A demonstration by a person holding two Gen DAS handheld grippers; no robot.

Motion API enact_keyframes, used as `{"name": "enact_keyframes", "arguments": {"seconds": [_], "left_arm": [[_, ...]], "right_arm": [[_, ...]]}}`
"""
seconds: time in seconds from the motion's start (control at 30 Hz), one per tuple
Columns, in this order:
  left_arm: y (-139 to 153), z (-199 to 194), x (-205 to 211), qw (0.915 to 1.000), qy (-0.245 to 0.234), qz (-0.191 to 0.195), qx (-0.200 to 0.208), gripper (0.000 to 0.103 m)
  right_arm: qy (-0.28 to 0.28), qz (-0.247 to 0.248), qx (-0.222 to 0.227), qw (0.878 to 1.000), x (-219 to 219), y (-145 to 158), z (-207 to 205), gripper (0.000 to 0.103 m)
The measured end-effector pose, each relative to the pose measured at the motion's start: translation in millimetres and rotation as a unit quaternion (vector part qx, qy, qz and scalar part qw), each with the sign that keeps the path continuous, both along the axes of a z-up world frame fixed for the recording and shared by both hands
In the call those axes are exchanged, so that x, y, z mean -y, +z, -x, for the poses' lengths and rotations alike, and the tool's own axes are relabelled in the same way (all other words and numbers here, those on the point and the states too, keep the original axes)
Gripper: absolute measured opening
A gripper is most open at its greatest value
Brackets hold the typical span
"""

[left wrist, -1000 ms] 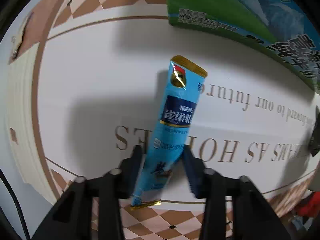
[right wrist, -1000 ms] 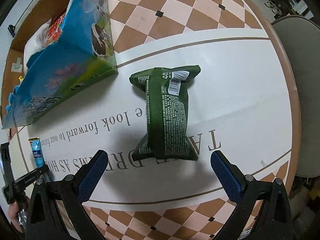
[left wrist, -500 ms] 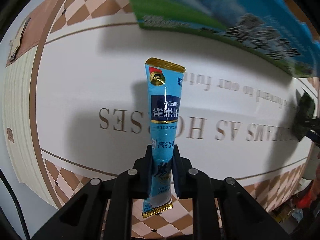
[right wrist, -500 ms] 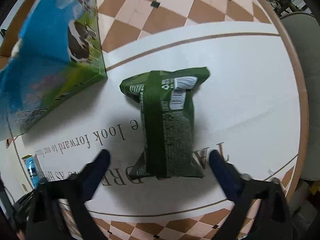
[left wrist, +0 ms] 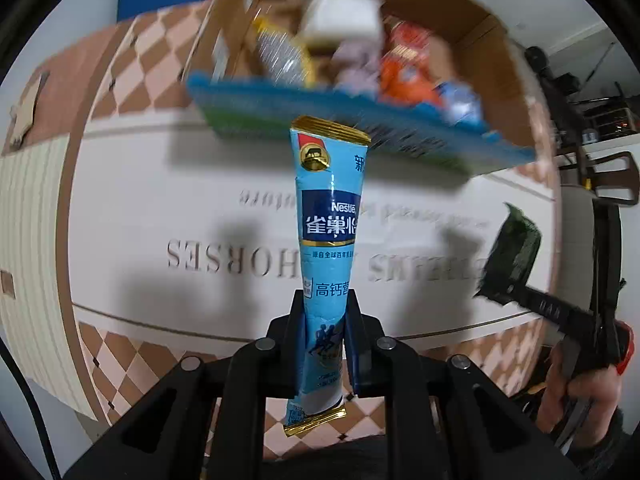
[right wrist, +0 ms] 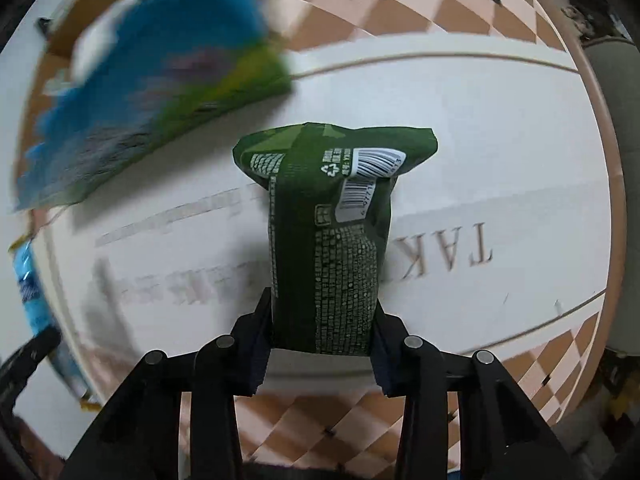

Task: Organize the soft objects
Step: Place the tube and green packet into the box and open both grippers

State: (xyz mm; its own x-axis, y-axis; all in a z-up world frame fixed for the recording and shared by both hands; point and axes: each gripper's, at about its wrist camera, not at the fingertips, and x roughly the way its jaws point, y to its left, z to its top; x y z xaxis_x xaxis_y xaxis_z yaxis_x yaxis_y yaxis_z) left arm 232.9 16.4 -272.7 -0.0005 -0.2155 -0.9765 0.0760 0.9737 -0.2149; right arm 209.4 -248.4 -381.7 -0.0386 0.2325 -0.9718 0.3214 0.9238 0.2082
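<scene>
Both grippers, left gripper [left wrist: 325, 344] & right gripper [right wrist: 320, 344]: matte black plastic, angular linkage arms w/ round silver pivot screws, dark blue pads on fingers [right wrist: 256, 344]. Thin black cable near left edge.

1. Setting: a home interior, most likely a living or dining room.
2. Round table [left wrist: 120, 184]: white centre printed with decorative lettering in brown, bordered by a brown-and-pink diamond check; a household furnishing, not a workbench.
3. Cardboard box [left wrist: 472, 28], far side of the table: open, filled with mixed snack packets and wrapped goods; contents blurred.
4. Blue and green carton [right wrist: 160, 92], near the box: printed retail packaging, blurred.
5. Padded chair [right wrist: 616, 184], right of the table: pale rounded back, partly out of view.
6. Far right, beyond the table: dark stands and equipment against a pale wall, too small to identify.
</scene>
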Motion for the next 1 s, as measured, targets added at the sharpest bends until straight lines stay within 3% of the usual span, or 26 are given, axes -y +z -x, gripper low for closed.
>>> {"name": "enact_keyframes", "arguments": {"seconds": [0.27,0.47,0.73,1.0], "left_arm": [[73,-63,8,0.9977,-0.011,0.024,0.063,0.014],[79,-137,10,0.9960,-0.002,-0.030,0.085,0.014],[25,-210,-4,0.9905,0.011,-0.130,0.043,0.014],[-19,-241,-4,0.9881,0.009,-0.153,-0.009,0.014]], "right_arm": [[0.041,-0.045,0.110,0.992,-26,118,-27,0.044],[0.054,-0.032,0.165,0.984,-21,173,-88,0.044],[0.060,0.012,0.158,0.985,-26,164,-179,0.044],[0.076,0.043,0.086,0.992,-31,103,-251,0.044]]}}
